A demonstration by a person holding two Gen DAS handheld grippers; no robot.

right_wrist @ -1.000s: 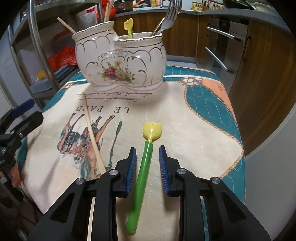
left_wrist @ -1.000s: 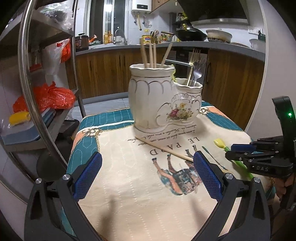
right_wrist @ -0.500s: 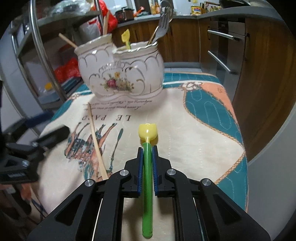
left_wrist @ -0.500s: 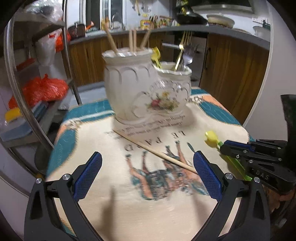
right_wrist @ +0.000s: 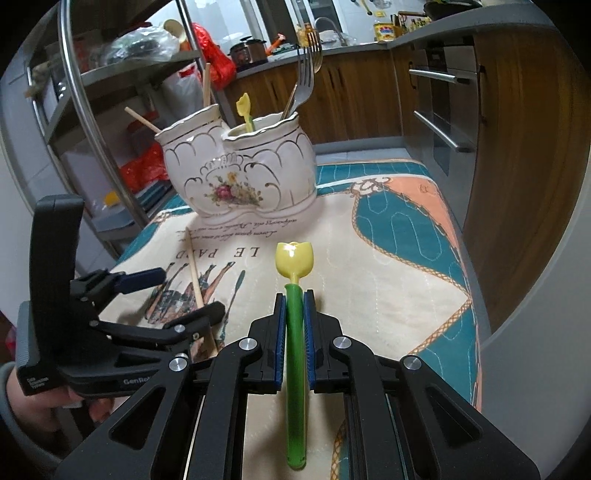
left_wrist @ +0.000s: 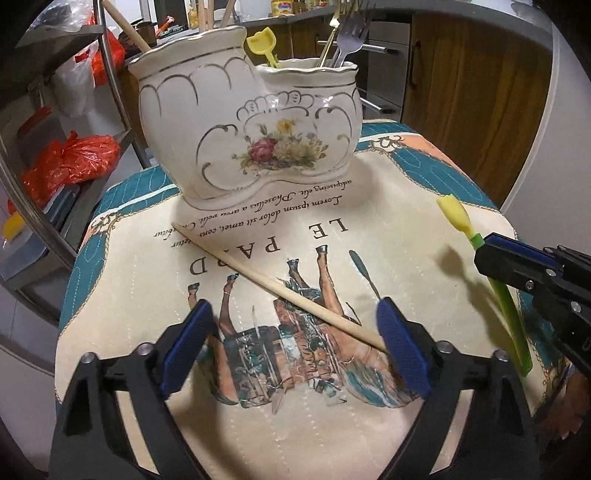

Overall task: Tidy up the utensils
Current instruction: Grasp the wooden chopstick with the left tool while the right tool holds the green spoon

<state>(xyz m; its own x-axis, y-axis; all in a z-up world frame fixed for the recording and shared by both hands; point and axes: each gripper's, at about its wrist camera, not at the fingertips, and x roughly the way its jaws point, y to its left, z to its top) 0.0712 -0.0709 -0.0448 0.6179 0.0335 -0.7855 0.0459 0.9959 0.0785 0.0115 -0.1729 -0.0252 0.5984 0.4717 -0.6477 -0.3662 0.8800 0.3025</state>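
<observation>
Wooden kitchen cabinets (right_wrist: 369,99) and a grey countertop (right_wrist: 461,22) run behind a small table covered by a cream, teal and peach printed cloth (left_wrist: 369,229). At the cloth's twelve o'clock edge stands a white two-compartment ceramic utensil holder with gold trim and a painted rose bouquet (left_wrist: 251,136). Its taller compartment holds pale wooden chopsticks (right_wrist: 206,85); the lower one holds silver forks (right_wrist: 308,74) and a small yellow-headed spoon (left_wrist: 263,46).

One loose wooden chopstick (left_wrist: 273,284) lies flat on the cloth, slanting from about ten o'clock near the holder's base down to four o'clock. The left gripper (left_wrist: 295,347) hangs just over it with its blue-padded jaws spread wide — the chopstick's near end reaches the right-hand pad (left_wrist: 402,350), though whether they touch I cannot tell.

Over at three o'clock, the right gripper (right_wrist: 294,328) has its blue pads pressed together on the green stem of a tulip-shaped spoon with a yellow head (right_wrist: 294,258). That spoon is lifted off the cloth, head pointing toward the holder, its shadow on the cloth beneath.

Orange plastic bags (left_wrist: 74,162) sit on a metal rack at nine o'clock.
</observation>
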